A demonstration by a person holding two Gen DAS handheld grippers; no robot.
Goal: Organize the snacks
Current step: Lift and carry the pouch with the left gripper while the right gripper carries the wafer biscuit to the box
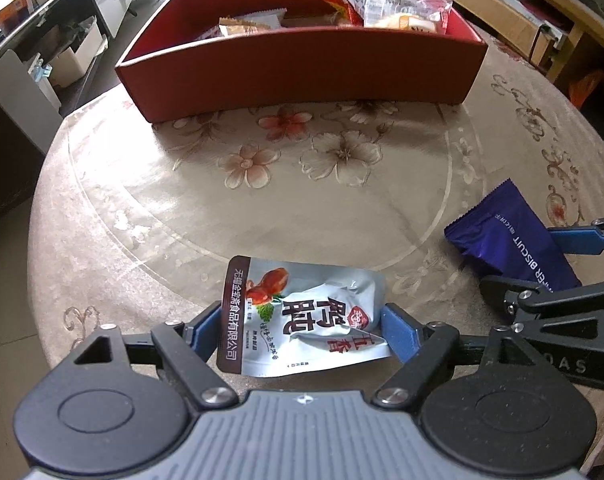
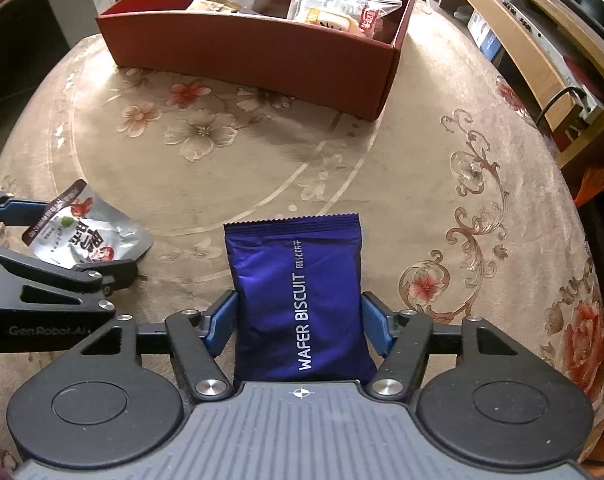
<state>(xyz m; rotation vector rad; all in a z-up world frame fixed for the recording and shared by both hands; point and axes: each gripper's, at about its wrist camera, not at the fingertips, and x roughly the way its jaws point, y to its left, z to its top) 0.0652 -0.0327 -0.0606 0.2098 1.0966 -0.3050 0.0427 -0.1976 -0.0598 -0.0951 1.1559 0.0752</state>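
A silver pouch (image 1: pixel 322 300) with red dates printed on it lies on the flowered tablecloth, and my left gripper (image 1: pixel 302 330) is shut on it, a blue pad against each side edge. To its right, my right gripper (image 2: pixel 297 316) is shut on a purple wafer biscuit pack (image 2: pixel 297 264), pads pressed on both long sides. Each wrist view shows the other gripper too: the right gripper (image 1: pixel 542 268) around the purple pack (image 1: pixel 502 236), the left gripper (image 2: pixel 67 240) around the silver pouch (image 2: pixel 85 236). At the far side of the table stands a red box (image 1: pixel 302 72) with several wrapped snacks inside.
The round table (image 2: pixel 482 200) drops off at its left and right edges. White and grey cabinets (image 1: pixel 81 20) stand beyond the left edge, and a wooden shelf unit (image 2: pixel 542 52) beyond the right. The red box (image 2: pixel 241 52) has its snacks piled mostly in the right half.
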